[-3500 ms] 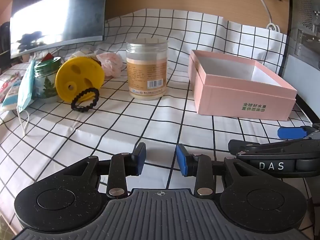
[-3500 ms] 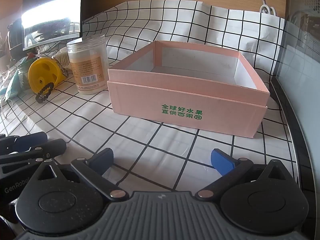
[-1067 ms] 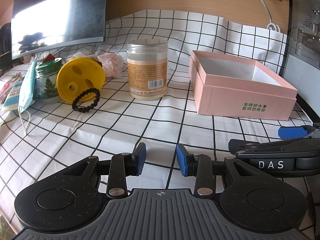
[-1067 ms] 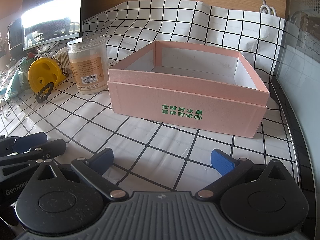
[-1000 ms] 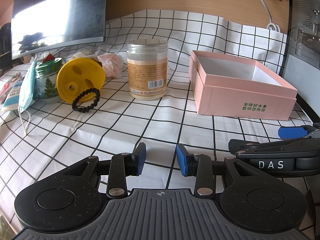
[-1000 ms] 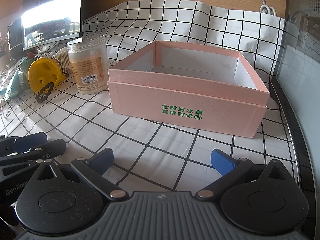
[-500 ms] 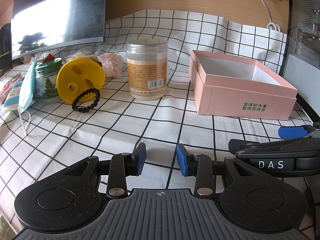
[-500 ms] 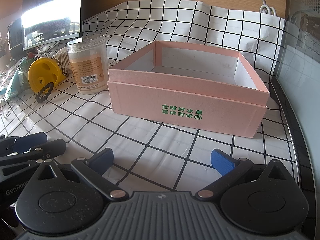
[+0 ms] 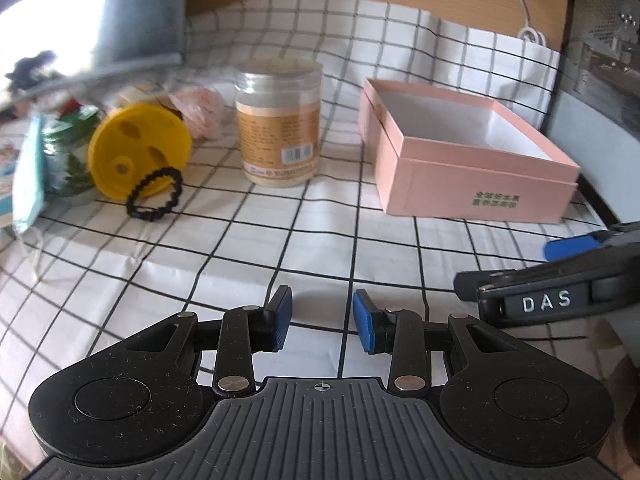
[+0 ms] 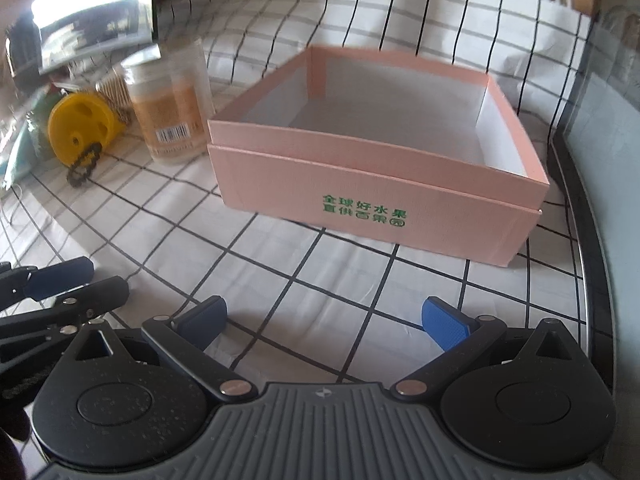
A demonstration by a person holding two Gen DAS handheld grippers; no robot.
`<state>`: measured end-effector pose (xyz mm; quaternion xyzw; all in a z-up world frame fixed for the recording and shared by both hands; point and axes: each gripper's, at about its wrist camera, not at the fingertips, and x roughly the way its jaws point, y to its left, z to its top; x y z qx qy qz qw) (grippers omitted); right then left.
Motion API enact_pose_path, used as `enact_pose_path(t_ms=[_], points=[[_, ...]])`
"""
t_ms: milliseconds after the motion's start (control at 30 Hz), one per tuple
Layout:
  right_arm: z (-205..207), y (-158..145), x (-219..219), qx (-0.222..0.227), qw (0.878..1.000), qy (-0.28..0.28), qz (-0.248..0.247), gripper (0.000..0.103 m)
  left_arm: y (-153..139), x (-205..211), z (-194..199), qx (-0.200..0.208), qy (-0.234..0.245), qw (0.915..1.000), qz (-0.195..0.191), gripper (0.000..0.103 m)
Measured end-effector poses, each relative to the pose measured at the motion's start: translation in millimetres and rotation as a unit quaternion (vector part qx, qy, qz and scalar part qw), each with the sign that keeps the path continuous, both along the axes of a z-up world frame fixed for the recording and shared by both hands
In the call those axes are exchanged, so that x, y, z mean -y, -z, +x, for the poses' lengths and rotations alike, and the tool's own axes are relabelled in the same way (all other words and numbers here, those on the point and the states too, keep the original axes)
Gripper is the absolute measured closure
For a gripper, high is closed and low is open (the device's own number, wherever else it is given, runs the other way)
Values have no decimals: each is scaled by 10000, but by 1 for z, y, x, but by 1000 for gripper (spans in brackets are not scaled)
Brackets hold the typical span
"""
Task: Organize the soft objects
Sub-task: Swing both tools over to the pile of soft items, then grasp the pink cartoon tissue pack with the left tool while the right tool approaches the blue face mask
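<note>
A white cloth with a black grid (image 9: 256, 240) covers my table and runs up a wooden wall. The pink cardboard box (image 10: 360, 184), green Chinese print on its front, sits open with nothing inside. A barcoded clear jar (image 9: 278, 120) stands left of it. The black hair tie (image 9: 154, 196) leans on a yellow lid (image 9: 138, 150). My left gripper (image 9: 322, 322) is partly spread, my right gripper (image 10: 322, 322) wide apart, both holding nothing.

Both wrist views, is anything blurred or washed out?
Left wrist view: the clutter around the yellow lid is smeared, and the screen is blown out white. Right wrist view: the jar is motion-blurred, with glare top left; the pink box has readable lettering.
</note>
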<state>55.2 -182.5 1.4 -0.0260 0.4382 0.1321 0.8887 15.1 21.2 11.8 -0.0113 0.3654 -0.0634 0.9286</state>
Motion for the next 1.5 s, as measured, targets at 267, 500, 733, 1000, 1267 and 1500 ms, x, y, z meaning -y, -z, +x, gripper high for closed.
enact_pose_path(t_ms=[267, 500, 733, 1000, 1267, 1500], points=[[16, -20, -33, -725, 9968, 89, -326, 6, -8, -92, 30, -1175, 429, 9762, -1771, 78], [33, -132, -150, 594, 9966, -405, -410, 7, -72, -246, 33, 157, 154, 9901, -1383, 78], [59, -213, -256, 1331, 9895, -550, 102, 7, -108, -405, 61, 791, -655, 9914, -816, 78], [37, -201, -330, 1385, 9848, -993, -329, 7, -92, -494, 149, 382, -766, 9866, -1388, 78], [18, -182, -328, 1132, 9850, -1161, -588, 7, -38, -520, 180, -551, -651, 9827, -1642, 78], [13, -168, -325, 1097, 9848, -1274, -429, 7, -43, -506, 130, -820, -244, 9834, -1603, 78]])
